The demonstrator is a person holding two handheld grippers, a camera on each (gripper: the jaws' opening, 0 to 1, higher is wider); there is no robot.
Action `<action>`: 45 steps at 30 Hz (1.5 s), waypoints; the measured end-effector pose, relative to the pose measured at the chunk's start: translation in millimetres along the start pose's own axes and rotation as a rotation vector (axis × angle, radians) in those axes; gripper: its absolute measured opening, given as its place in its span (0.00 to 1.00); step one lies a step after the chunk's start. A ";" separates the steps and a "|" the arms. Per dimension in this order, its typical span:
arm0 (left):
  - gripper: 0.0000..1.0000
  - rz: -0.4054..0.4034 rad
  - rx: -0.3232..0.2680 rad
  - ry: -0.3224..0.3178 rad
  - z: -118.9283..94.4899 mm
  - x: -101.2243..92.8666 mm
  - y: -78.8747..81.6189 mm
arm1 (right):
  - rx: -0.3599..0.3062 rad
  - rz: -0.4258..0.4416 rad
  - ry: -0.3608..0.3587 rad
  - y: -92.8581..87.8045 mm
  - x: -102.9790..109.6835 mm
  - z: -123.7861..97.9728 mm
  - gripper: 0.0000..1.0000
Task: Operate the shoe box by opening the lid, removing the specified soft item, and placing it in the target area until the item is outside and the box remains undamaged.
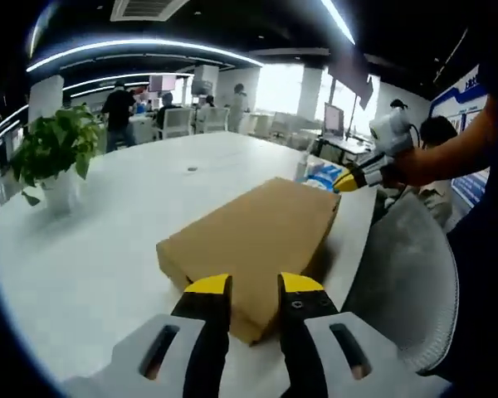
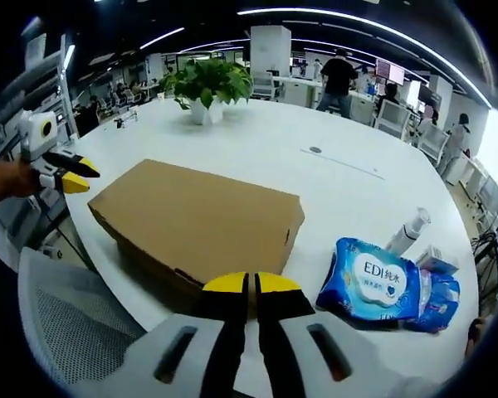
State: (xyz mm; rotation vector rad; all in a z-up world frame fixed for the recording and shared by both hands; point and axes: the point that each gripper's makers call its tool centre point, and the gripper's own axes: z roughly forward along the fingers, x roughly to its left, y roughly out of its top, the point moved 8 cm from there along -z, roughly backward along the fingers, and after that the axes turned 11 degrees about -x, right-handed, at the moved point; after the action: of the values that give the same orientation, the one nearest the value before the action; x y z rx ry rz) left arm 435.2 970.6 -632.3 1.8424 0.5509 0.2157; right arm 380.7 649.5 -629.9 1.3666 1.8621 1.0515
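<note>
Left gripper [image 1: 255, 283]: fingers spread, poised at the near corner of the shoe box [image 1: 253, 236], gripping nothing.
Right gripper [image 2: 251, 283]: fingers pressed together, empty, at the opposite end of the box.
Shoe box: lies flat by the counter [image 1: 91, 249] edge nearest the person, lid shut.
Contents: unseen; the soft item cannot be told.
Risk: prying the cardboard lid from one corner may crease or tear it; an unsteadied box could slide off the counter edge.
Nearby: wet wipes pack [image 2: 372, 280] beside the box; potted plant [image 2: 206, 85] at the far edge.
</note>
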 end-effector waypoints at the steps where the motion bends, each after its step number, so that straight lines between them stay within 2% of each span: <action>1: 0.19 0.007 0.008 -0.002 1.0 -0.8 -2.3 | 0.002 -0.001 0.004 -1.3 1.1 1.3 0.02; 10: 0.20 0.018 0.073 -0.028 2.0 -3.2 -17.5 | 0.030 -0.006 0.010 -14.0 1.0 2.8 0.03; 12: 0.21 0.008 0.073 -0.037 1.8 -3.7 -17.6 | 0.038 -0.007 0.011 -16.1 0.9 3.3 0.03; 18: 0.21 0.071 0.119 -0.049 5.1 -5.8 -23.1 | 0.053 -0.017 0.019 -20.4 1.3 5.6 0.03; 22: 0.19 0.077 0.121 -0.045 5.2 -3.9 -21.0 | 0.036 -0.004 0.014 -20.0 0.8 4.5 0.03; 25: 0.22 0.034 0.130 -0.031 2.8 -2.2 -19.6 | 0.037 0.026 0.008 -19.1 -0.6 3.2 0.06; 28: 0.30 0.032 0.105 0.011 -6.1 1.0 -18.2 | 0.015 0.027 0.000 -14.9 -2.8 -0.9 0.11; 31: 0.38 0.032 0.133 0.039 -12.2 2.1 -28.2 | -0.007 0.033 -0.001 -16.0 -5.1 -3.1 0.20; 32: 0.39 0.007 0.135 0.044 -13.8 1.7 -32.4 | -0.007 0.036 0.000 -17.2 -5.6 -2.8 0.22; 34: 0.38 -0.015 0.139 0.053 -14.9 0.8 -38.2 | 0.007 0.057 -0.005 -23.1 -6.9 -1.6 0.25; 38: 0.35 -0.009 0.138 0.068 -9.7 -0.5 -40.8 | 0.000 0.097 -0.001 -27.1 -6.3 -1.6 0.23; 42: 0.27 0.005 0.151 0.057 -3.9 -1.5 -40.4 | 0.000 0.098 0.036 -25.9 -2.4 -0.9 0.22; 45: 0.25 0.012 0.145 0.047 -0.1 -1.9 -37.5 | -0.001 0.086 0.047 -26.2 -2.6 -1.8 0.23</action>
State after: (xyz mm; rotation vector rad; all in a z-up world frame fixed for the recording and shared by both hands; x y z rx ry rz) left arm 423.6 979.0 -667.0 1.9854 0.6012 0.2326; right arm 367.3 642.5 -651.5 1.4442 1.8499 1.1367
